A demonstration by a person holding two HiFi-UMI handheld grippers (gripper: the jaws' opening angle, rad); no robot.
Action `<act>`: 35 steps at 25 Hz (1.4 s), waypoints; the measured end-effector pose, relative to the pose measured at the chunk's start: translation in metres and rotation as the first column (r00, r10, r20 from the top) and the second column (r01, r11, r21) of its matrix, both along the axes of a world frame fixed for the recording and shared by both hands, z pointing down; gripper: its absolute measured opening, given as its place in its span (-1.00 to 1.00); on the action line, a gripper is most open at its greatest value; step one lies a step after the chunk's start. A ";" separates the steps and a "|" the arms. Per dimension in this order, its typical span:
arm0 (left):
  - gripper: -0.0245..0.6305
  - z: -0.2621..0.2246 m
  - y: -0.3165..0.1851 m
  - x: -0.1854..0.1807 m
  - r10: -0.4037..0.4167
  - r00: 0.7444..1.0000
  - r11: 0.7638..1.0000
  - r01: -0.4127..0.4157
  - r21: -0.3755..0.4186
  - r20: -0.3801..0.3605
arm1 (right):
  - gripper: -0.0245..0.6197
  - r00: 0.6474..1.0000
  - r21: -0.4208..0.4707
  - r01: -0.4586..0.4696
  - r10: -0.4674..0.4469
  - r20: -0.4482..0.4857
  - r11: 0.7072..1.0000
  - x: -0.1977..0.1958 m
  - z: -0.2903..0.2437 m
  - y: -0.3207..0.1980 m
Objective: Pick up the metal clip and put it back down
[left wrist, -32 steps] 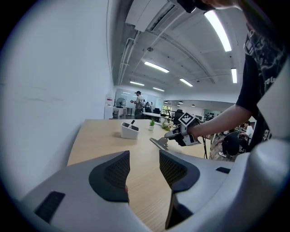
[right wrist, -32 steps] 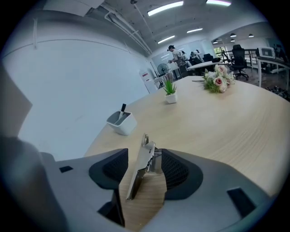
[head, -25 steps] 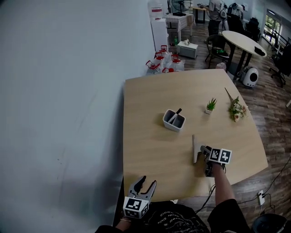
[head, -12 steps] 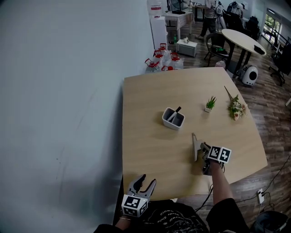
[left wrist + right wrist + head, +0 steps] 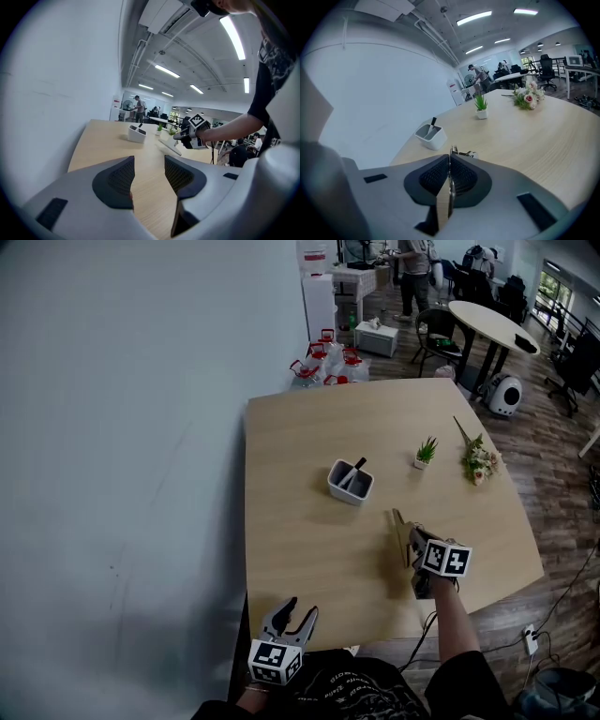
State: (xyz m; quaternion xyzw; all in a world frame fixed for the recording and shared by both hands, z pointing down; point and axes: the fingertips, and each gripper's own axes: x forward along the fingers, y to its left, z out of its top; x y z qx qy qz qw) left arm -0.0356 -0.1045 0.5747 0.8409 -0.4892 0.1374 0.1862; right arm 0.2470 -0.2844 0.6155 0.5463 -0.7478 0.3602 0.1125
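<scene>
A large light-wood worktop (image 5: 300, 549) is seen from above, set beside a pale wall (image 5: 122, 427). At the worktop's 7 o'clock edge the left grey tongs (image 5: 297, 613) are held just over the near rim. Their jaws are parted, and only bare wood is seen between them. At 5 o'clock from the worktop's middle the right tongs (image 5: 412, 538) are found. Their jaws have just been closing and are pressed shut on a thin flat metal clip (image 5: 401, 527). The clip is carried on edge and juts toward 11 o'clock; whether its lower edge touches the wood cannot be told. A white rectangular two-compartment holder (image 5: 349, 486) is placed at 10 o'clock from the middle. A bunch of pale flowers on a long stem (image 5: 478, 461) is laid at 2 o'clock, and a small potted green plant (image 5: 426, 452) is stood at 1 o'clock. A black pen (image 5: 357, 470) is propped in the holder.
</scene>
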 end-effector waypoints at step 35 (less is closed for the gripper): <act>-0.29 -0.055 -0.030 0.026 0.061 0.984 0.985 -0.033 0.167 -0.168 | -0.85 0.976 0.330 0.022 0.052 -0.213 0.944 -0.042 -0.121 0.149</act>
